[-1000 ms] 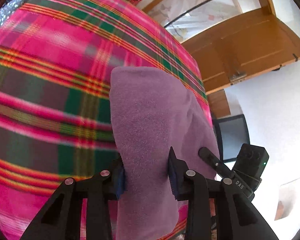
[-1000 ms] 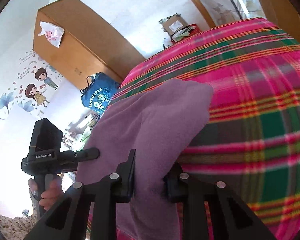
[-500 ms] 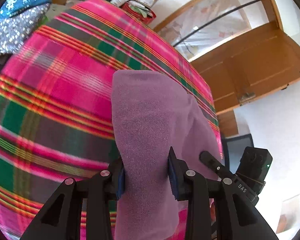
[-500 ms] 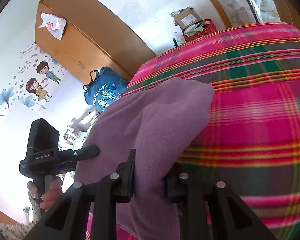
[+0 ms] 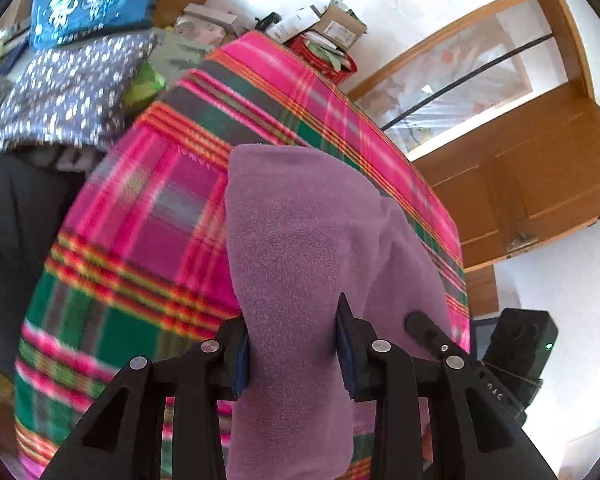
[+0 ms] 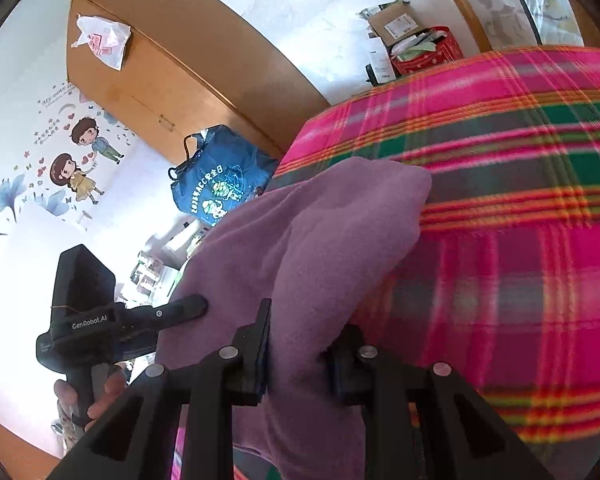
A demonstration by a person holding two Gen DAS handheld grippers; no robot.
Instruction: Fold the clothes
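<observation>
A purple fleece garment [image 5: 300, 248] hangs folded between both grippers above the pink, green and orange plaid blanket [image 5: 140, 240]. My left gripper [image 5: 292, 344] is shut on one thick fold of it, the fabric bulging between the pads. In the right wrist view the same purple garment [image 6: 320, 248] fills the middle, with my right gripper [image 6: 300, 344] shut on its other end. The left gripper [image 6: 180, 310] shows there at the left, held by a hand [image 6: 96, 396]. The right gripper's black body [image 5: 516, 352] appears at the lower right of the left wrist view.
The plaid blanket [image 6: 520, 260] covers a bed. A blue printed bag [image 5: 96, 0] and a star-patterned cushion [image 5: 68, 92] lie past its far edge. A red basket with boxes [image 6: 424, 52], a wooden wardrobe [image 6: 172, 76] and a wooden door [image 5: 532, 184] stand around.
Both grippers have carried the purple garment sideways across the blanket toward its edge. The blue bag and cushion have come into the left wrist view. Both grips are unchanged.
</observation>
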